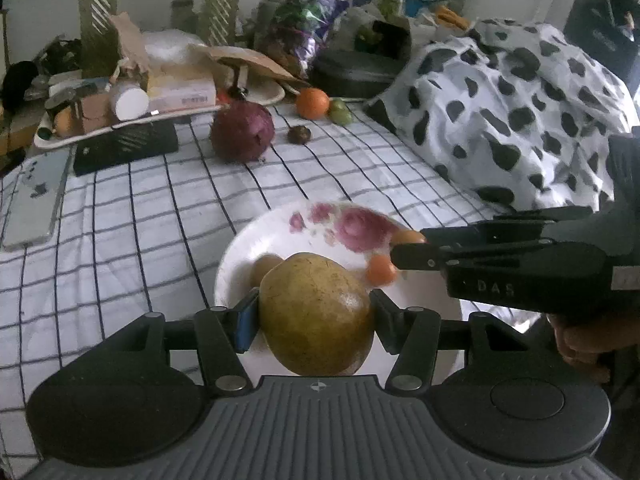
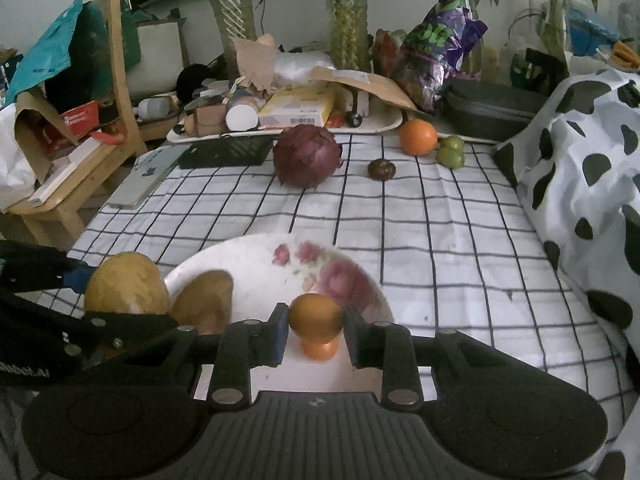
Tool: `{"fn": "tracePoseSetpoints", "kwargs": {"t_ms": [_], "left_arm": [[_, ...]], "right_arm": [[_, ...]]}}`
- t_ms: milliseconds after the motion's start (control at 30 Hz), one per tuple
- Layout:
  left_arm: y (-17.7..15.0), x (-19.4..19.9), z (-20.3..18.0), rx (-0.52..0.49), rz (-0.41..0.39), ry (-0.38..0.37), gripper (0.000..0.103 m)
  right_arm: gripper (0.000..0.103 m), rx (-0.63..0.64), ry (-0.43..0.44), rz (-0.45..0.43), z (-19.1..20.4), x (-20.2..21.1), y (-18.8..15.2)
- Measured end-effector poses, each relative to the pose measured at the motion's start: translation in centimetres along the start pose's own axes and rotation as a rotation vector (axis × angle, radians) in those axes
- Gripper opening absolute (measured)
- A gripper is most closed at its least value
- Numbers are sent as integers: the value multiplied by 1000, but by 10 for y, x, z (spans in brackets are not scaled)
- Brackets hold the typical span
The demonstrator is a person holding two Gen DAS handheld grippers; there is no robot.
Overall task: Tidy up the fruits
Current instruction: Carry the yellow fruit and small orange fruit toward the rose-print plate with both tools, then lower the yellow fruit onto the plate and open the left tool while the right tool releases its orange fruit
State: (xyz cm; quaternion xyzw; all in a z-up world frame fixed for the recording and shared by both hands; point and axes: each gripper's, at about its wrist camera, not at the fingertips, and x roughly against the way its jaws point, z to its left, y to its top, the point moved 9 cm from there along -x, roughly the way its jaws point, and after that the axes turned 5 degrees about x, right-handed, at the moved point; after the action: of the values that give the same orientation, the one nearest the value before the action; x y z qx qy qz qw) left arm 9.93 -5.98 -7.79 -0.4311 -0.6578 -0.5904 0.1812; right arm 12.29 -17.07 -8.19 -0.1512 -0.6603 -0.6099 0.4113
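Left fingers: left gripper (image 1: 314, 314) spread pretty wide, both pads clamped on one big yellow-green mango (image 1: 316, 314) just over the bowl's near rim
Right fingers: right gripper (image 2: 316, 330) about half open, pinching one small orange fruit (image 2: 316, 318) over the bowl
Bowl: one white flowered bowl (image 2: 256, 268) on the checked table (image 2: 440, 232); inside it one brownish fruit (image 2: 204, 300) and one small orange one (image 2: 319, 350)
Beyond the bowl: one red cabbage (image 2: 308, 156), one small dark brown fruit (image 2: 382, 169), one orange (image 2: 418, 137), two green fruits (image 2: 451, 152) touching each other just right of the orange
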Motion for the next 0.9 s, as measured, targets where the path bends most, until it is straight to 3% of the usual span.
{"fn": "tracePoseSetpoints", "kwargs": {"t_ms": [433,900], "left_arm": [[-31,-6,-17,-32,71,-7,55],[-40,-27,-9,6,156,23,58]], "right_arm": [[31,-28,51,66,14,11,-27],[31,-37,61,123,11,-1,-34]]}}
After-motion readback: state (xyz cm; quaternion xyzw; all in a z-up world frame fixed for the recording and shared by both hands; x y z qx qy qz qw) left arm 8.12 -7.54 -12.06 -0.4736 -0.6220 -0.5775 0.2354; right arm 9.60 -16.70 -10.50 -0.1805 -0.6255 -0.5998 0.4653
